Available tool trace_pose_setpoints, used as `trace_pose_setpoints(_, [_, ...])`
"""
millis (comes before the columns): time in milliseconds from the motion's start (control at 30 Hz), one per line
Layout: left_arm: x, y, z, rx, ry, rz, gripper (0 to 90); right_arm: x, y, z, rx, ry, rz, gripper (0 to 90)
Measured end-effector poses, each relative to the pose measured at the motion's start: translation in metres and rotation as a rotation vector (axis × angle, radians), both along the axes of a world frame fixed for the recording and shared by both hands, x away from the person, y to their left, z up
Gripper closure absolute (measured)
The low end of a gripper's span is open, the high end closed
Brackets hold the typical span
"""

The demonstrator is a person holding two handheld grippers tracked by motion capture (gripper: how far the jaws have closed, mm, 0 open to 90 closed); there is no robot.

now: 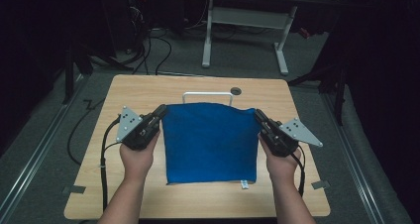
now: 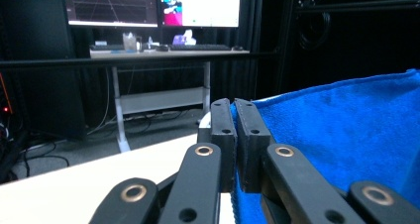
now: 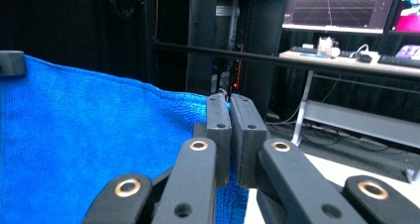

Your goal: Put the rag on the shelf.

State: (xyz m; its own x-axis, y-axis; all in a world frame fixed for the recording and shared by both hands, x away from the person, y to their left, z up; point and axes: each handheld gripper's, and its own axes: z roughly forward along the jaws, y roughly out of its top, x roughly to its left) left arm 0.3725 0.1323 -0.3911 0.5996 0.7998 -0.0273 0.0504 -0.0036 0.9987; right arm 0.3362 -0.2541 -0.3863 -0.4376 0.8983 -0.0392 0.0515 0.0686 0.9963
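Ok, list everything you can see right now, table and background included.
Blue terry cloth towel: one, blue, spread between both tongs, far edge lifted, near edge on the table.
Light wooden table: one, tan, centre.
White metal handle: one, white, behind the towel.
White-legged desk: one, background.
Computer monitors: at least two, lit, on that desk.
Left tongs: black, shut on the towel's left corner.
Right tongs: black, shut on its right corner.
Hands: two, holding the tongs.

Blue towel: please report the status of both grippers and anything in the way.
Left gripper and right gripper shut on far corners of blue towel. Towel stretched between, near edge on table. White handle behind.
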Motion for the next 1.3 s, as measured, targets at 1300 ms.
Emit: trace_pose_setpoints(1300, [0.036, 0.003, 0.068, 0.030, -0.092, 0.050, 88.1, 0.034, 0.008, 0.059, 0.011, -0.061, -0.011, 88.1])
